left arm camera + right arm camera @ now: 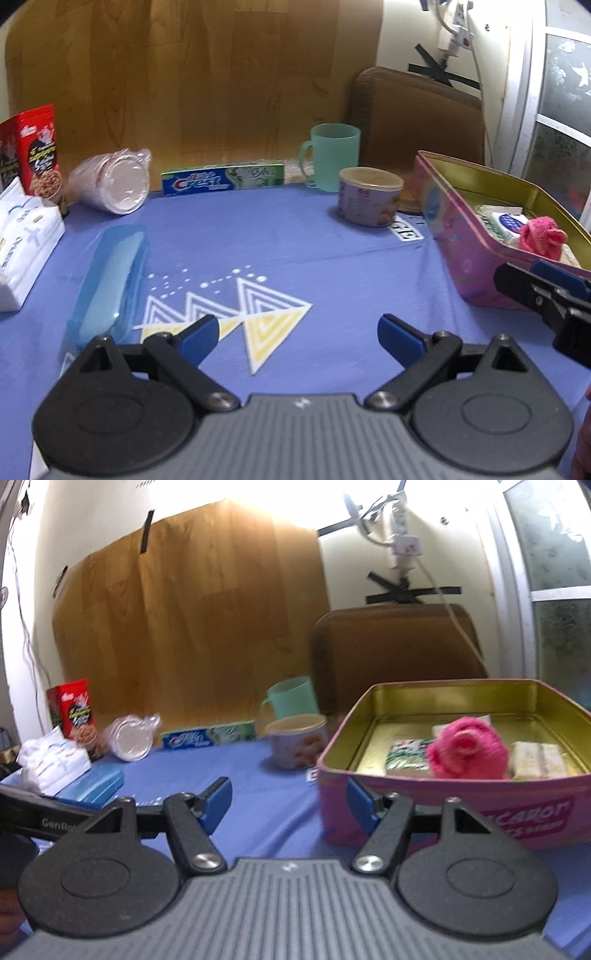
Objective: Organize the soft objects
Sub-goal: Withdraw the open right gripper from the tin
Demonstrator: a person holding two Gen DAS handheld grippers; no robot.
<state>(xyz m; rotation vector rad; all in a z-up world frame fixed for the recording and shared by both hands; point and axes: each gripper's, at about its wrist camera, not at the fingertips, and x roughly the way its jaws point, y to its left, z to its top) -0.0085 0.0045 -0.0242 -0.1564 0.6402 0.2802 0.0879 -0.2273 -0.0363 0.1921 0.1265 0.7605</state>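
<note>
Lying off to the left gripper's (297, 338) left, the tissue pack (26, 240) is nearest its wide, empty jaws; the right gripper (290, 801) gapes empty beside the pink tin (461, 812).

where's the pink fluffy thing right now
The pink fluffy cloth lies inside the pink tin on the right of the table, between a green-white packet and a pale block.

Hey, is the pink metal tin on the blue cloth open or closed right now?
Open. The pink metal tin has no lid on it; its gold inside shows, with a fuzzy pink cloth and small packets lying in it.
</note>
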